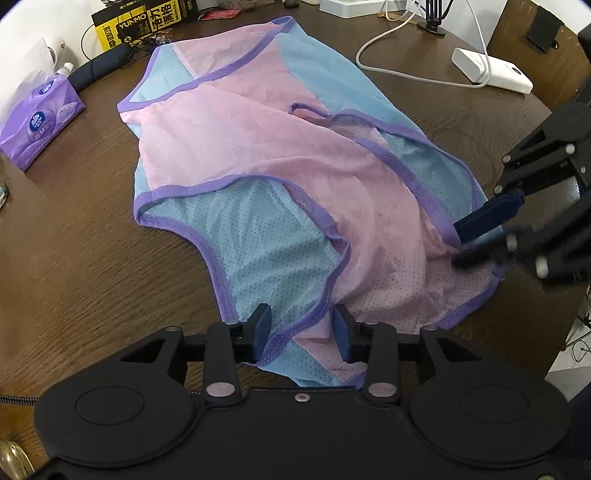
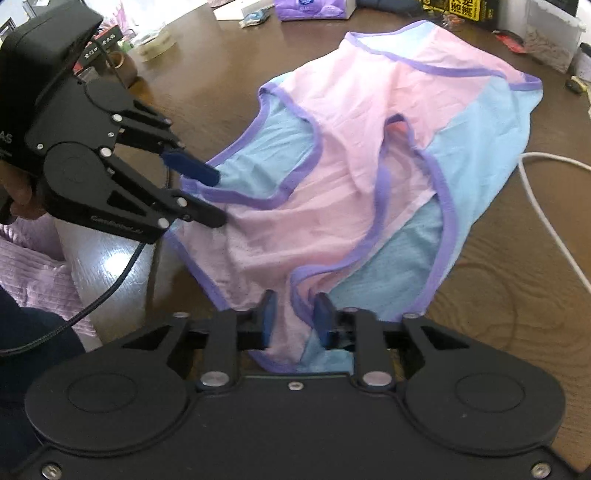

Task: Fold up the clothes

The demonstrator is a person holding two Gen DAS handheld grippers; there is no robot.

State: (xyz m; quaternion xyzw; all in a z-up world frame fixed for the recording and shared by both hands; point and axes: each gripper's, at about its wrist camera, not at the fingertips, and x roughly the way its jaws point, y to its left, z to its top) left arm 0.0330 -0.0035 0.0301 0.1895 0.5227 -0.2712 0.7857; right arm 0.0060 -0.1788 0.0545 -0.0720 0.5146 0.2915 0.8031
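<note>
Pink-and-blue mesh vest w/ purple trim [image 1: 295,177] lies flat on brown wooden tabletop [image 1: 74,240]. Left tool [image 1: 302,334] and right tool [image 2: 293,319], both at vest's near hem, each pinch fabric. Grasp step looks done; next prob. needs lifting hem evenly, folding toward vest's far end.

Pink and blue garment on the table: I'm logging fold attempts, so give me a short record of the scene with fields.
garment: pink and blue mesh top with purple trim, spread rumpled on the brown wooden table
left tool: fabric of the near edge bunched between its fingers
right tool: shut on the near hem
nearby: purple tissue pack, white power bank with white cable
fold: not yet made
</note>
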